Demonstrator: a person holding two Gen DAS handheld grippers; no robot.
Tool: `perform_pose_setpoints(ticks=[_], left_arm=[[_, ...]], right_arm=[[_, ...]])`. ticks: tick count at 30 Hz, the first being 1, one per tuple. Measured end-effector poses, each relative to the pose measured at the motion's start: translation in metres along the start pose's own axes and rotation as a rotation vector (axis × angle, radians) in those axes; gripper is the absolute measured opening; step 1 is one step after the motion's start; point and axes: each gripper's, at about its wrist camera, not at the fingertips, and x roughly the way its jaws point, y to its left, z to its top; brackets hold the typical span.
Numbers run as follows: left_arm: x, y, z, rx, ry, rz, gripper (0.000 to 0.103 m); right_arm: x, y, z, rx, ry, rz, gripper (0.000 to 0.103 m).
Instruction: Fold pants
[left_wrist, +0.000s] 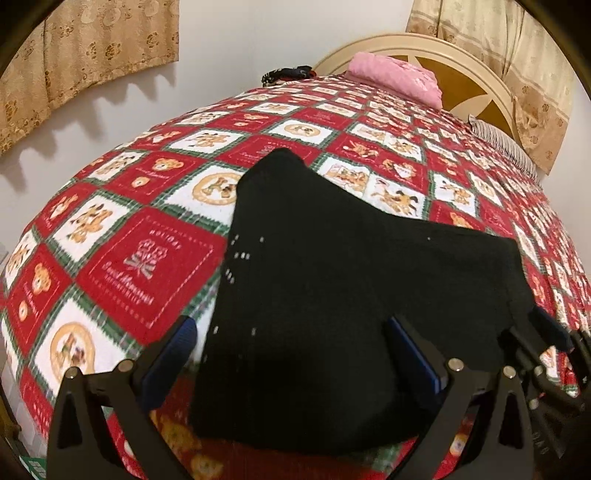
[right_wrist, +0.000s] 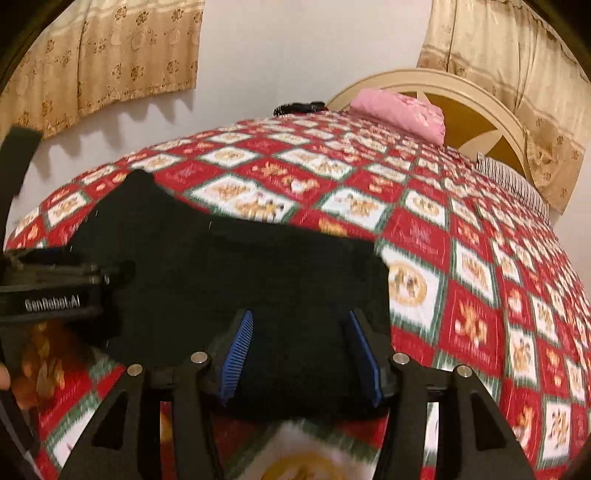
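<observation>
Black pants (left_wrist: 332, 280) lie folded in a flat block on the red patchwork bedspread (left_wrist: 147, 266). My left gripper (left_wrist: 291, 332) is open, its blue-padded fingers (left_wrist: 177, 347) straddling the near left part of the pants. The right gripper shows at the right edge of this view (left_wrist: 554, 339). In the right wrist view the pants (right_wrist: 229, 266) lie ahead and to the left. My right gripper (right_wrist: 299, 332) is open, its fingers (right_wrist: 238, 350) over the near right edge of the pants. The left gripper body (right_wrist: 51, 291) is at the left.
A pink folded blanket (left_wrist: 399, 77) and a striped pillow (left_wrist: 506, 144) lie at the head of the bed by the cream headboard (left_wrist: 461, 66). A dark object (left_wrist: 288, 74) sits at the bed's far edge. Curtains (left_wrist: 92, 55) hang on the wall.
</observation>
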Motion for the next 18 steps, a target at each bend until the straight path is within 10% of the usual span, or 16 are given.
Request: perform_pose_setpoints(ticks=[18], left_arm=[[-0.026,-0.004,-0.066,0.093,0.012,0.112,0.103]], right_arm=[[-0.027,-0.007,-0.036,0.225,0.191,0.079,0.071]])
